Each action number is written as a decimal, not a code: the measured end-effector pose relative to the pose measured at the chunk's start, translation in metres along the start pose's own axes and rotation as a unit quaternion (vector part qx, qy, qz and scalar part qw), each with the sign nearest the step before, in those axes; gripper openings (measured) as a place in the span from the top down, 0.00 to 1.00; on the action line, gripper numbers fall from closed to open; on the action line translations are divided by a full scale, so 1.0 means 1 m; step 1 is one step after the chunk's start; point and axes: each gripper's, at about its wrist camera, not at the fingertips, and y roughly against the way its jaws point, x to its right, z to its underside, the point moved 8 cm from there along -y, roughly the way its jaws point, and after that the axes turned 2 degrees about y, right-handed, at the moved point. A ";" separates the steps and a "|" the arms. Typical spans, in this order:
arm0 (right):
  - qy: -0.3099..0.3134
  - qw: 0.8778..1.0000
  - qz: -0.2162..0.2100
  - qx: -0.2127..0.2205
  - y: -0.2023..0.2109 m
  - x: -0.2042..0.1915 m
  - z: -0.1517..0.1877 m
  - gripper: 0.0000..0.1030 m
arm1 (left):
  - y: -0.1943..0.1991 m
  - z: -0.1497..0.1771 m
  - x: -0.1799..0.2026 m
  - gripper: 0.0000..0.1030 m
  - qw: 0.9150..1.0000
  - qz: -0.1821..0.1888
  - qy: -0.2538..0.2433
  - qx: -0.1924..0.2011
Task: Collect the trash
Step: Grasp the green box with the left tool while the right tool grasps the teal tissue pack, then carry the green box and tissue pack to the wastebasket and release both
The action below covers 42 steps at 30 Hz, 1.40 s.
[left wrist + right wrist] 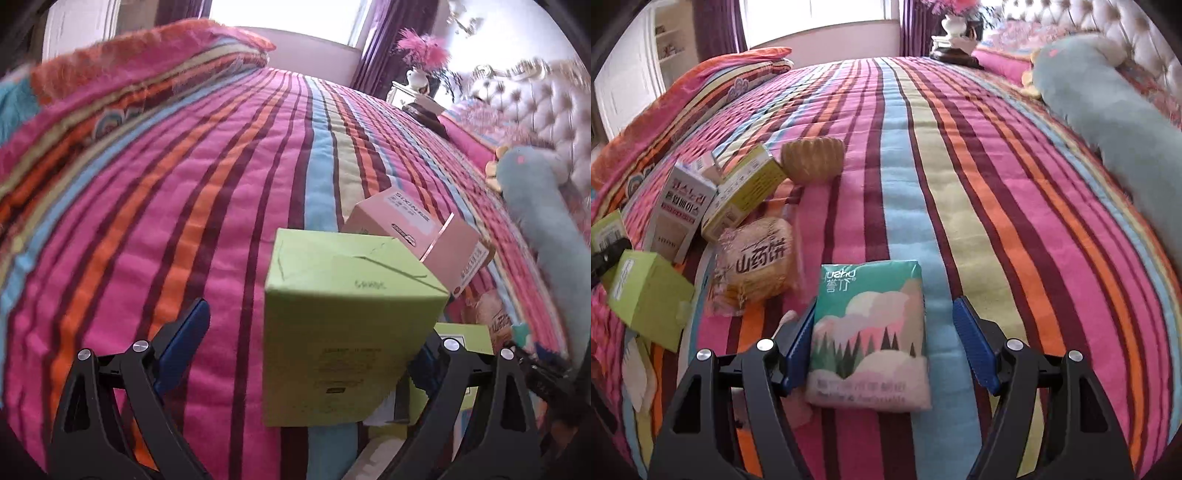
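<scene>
In the left wrist view my left gripper is open around a light green box that stands on the striped bedspread; the box leans against the right finger, and the left finger is apart from it. A pink box lies just behind it. In the right wrist view my right gripper is open around a tissue pack with a tree print that lies flat on the bed. The left finger touches its edge. The green box also shows at the left.
Left of the tissue pack lie a snack packet, a white box, a yellow-and-white box and a ribbed tan bowl. A long blue plush lies on the right by the tufted headboard. A folded blanket lies far left.
</scene>
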 end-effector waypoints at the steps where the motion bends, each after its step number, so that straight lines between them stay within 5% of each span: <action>1: -0.009 1.000 -0.006 0.000 0.001 0.002 0.001 0.41 | -0.001 0.000 -0.001 0.25 1.000 0.012 0.002 -0.002; 2: -0.012 1.000 -0.006 0.002 0.003 0.005 0.003 0.54 | 0.000 0.000 0.002 0.35 0.999 0.034 0.001 -0.003; 3: -0.011 1.000 0.000 0.004 0.005 0.007 0.004 0.53 | 0.002 -0.001 0.004 0.46 0.999 0.050 0.001 -0.001; 5: -0.020 1.000 -0.009 0.011 0.014 0.012 0.011 0.54 | 0.010 0.000 0.002 0.46 0.999 0.030 -0.011 0.005; 12: -0.088 0.994 -0.038 0.060 0.068 0.044 0.050 0.54 | 0.076 0.018 -0.012 0.46 0.997 0.068 -0.009 0.046; 16: -0.082 0.990 -0.082 0.083 0.119 0.036 0.095 0.54 | 0.164 0.061 -0.014 0.46 0.989 0.107 -0.043 0.093; 21: -0.051 0.984 -0.142 0.094 0.185 0.001 0.171 0.54 | 0.259 0.164 -0.012 0.46 0.980 0.147 -0.097 0.092; 26: -0.016 0.975 -0.214 0.055 0.245 -0.047 0.269 0.54 | 0.303 0.299 -0.005 0.46 0.976 0.180 -0.126 0.008; 32: 0.006 0.974 -0.222 -0.043 0.242 -0.084 0.381 0.54 | 0.266 0.449 -0.007 0.46 0.967 0.157 -0.148 -0.137; 37: 0.013 0.970 -0.202 -0.135 0.194 -0.096 0.443 0.54 | 0.217 0.515 -0.015 0.46 0.956 0.112 -0.161 -0.217; 42: 0.017 0.958 -0.211 -0.194 0.166 -0.110 0.467 0.54 | 0.193 0.534 -0.023 0.46 0.950 0.091 -0.168 -0.246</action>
